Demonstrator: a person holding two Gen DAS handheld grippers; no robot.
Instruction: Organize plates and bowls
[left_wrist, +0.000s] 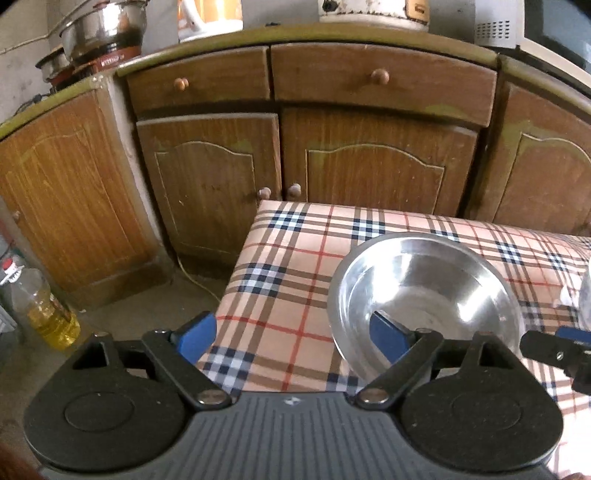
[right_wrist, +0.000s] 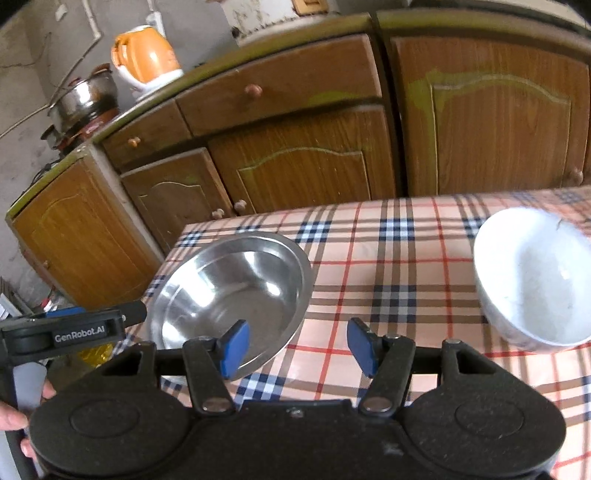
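Note:
A steel bowl (left_wrist: 424, 302) (right_wrist: 229, 295) stands empty near the left end of the plaid-covered table (left_wrist: 288, 266) (right_wrist: 388, 258). A white bowl (right_wrist: 535, 277) sits upright farther right on the same cloth. My left gripper (left_wrist: 291, 338) is open over the table's left edge. Its right finger overlaps the steel bowl's near-left rim in the picture, and nothing is between the pads. My right gripper (right_wrist: 298, 347) is open at the steel bowl's near-right rim, left pad in front of the bowl's inside, gripping nothing. Each gripper shows at the other view's edge.
Brown wooden cabinets (left_wrist: 369, 166) run behind the table, close to its far edge. On the counter stand steel pots (left_wrist: 103, 33) and an orange kettle (right_wrist: 147, 59). An oil bottle (left_wrist: 48, 310) stands on the floor at the left. A hand (right_wrist: 14, 421) holds the left gripper.

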